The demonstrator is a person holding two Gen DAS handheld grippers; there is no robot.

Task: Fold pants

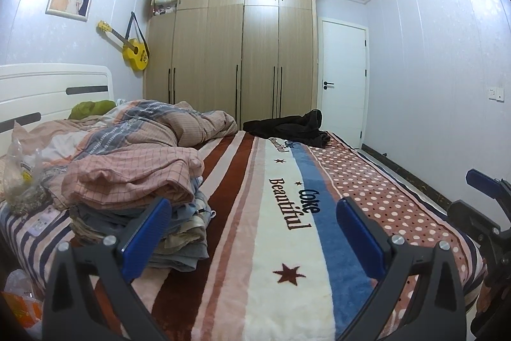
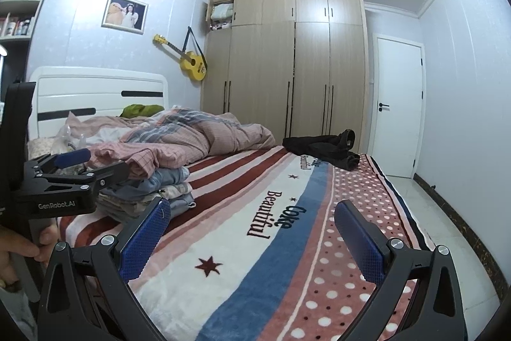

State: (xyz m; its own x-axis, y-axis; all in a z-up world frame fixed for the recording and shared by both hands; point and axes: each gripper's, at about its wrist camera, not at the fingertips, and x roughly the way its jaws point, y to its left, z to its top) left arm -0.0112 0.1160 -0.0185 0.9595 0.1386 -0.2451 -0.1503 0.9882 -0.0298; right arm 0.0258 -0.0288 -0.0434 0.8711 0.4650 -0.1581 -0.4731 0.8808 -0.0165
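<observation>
Dark pants (image 1: 290,128) lie crumpled at the far edge of the bed, on the striped blanket (image 1: 281,245); they also show in the right wrist view (image 2: 325,147). My left gripper (image 1: 255,232) is open and empty, held above the blanket's near part, far from the pants. My right gripper (image 2: 252,232) is open and empty, also above the near blanket. The left gripper appears at the left of the right wrist view (image 2: 73,163), and part of the right gripper shows at the right edge of the left wrist view (image 1: 485,197).
A stack of folded clothes (image 1: 179,222) sits on the bed's left side, with a pink quilt (image 1: 153,130) behind it. A plastic bag (image 1: 22,168) lies by the headboard (image 1: 54,91). A wardrobe (image 1: 236,47), a door (image 1: 343,82) and a yellow guitar (image 1: 135,53) line the walls.
</observation>
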